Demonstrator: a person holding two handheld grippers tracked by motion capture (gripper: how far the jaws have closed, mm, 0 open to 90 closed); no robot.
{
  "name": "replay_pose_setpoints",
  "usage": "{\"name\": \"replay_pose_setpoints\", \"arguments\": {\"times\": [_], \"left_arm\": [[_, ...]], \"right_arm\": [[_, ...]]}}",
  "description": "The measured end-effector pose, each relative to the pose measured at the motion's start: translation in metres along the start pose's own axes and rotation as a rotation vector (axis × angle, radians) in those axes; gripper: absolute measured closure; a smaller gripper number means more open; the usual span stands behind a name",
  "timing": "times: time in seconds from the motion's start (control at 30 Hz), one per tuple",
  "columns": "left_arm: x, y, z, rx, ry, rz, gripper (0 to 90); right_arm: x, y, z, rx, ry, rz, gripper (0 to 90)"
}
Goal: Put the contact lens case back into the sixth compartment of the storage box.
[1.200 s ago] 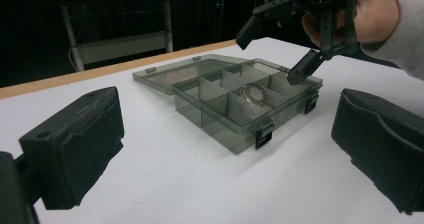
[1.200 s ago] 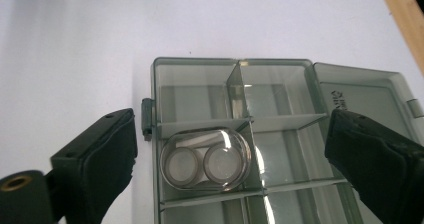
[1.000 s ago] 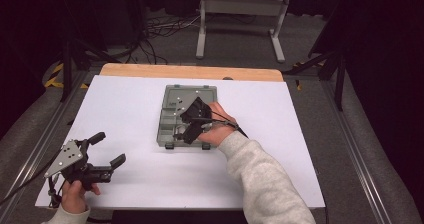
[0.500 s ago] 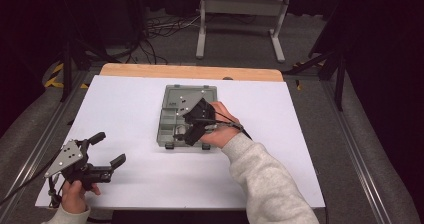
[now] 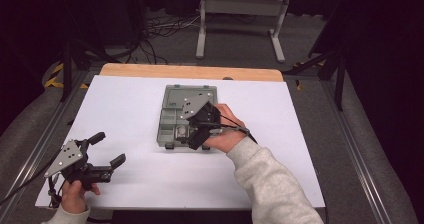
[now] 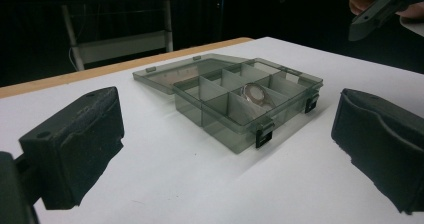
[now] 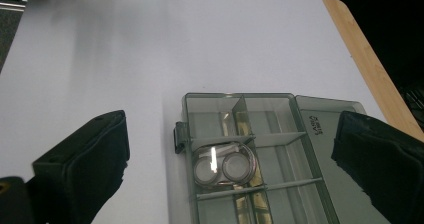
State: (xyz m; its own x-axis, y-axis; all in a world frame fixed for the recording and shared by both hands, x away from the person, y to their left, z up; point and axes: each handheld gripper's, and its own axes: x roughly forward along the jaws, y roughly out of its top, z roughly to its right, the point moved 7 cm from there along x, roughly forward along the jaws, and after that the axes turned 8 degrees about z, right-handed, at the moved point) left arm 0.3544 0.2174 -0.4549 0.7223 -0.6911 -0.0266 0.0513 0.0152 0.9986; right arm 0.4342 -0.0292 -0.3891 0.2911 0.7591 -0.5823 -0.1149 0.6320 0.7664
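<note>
At the near left corner of the white table point(image 5: 125, 99), the left gripper point(image 5: 107, 149) is resting low in the person's left hand point(image 5: 75, 194), its jaws standing wide apart with nothing between them; it is pointing toward the middle of the table, well apart from the box. In the left gripper view the grey compartment box point(image 6: 245, 104) is lying open, its lid point(image 6: 175, 74) folded flat behind it, and a small round clear piece point(image 6: 257, 94) is sitting in one of the middle compartments of the front row; two black latches are showing on the front wall. Further right, at the table's centre, the right gripper point(image 5: 197, 134) is hovering over the box point(image 5: 172, 126), held in the right hand point(image 5: 225, 131); its jaws have just been opening and are now spread wide, holding nothing. In the right gripper view the round piece point(image 7: 225, 166) is lying loose in its compartment between the two black jaws, untouched by either.
</note>
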Motion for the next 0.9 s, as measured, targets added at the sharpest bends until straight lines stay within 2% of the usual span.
{"name": "replay_pose_setpoints", "arguments": {"times": [0.33, 0.4, 0.63, 0.9], "left_arm": [[0.0, 0.0, -0.001, 0.005, -0.002, 0.002, 1.2], [0.0, 0.0, 0.0, -0.004, -0.002, 0.004, 1.2], [0.0, 0.0, 0.0, -0.003, -0.003, 0.007, 1.2], [0.0, 0.0, -0.001, -0.004, 0.003, 0.007, 1.1]], "right_arm": [[-0.025, -0.002, -0.005, 0.024, -0.05, 0.032, 2.2], [-0.03, -0.003, -0.005, 0.031, -0.059, 0.041, 2.2], [-0.049, -0.013, -0.007, 0.062, -0.113, 0.069, 1.9], [-0.071, -0.024, -0.012, 0.103, -0.148, 0.112, 1.7]]}}
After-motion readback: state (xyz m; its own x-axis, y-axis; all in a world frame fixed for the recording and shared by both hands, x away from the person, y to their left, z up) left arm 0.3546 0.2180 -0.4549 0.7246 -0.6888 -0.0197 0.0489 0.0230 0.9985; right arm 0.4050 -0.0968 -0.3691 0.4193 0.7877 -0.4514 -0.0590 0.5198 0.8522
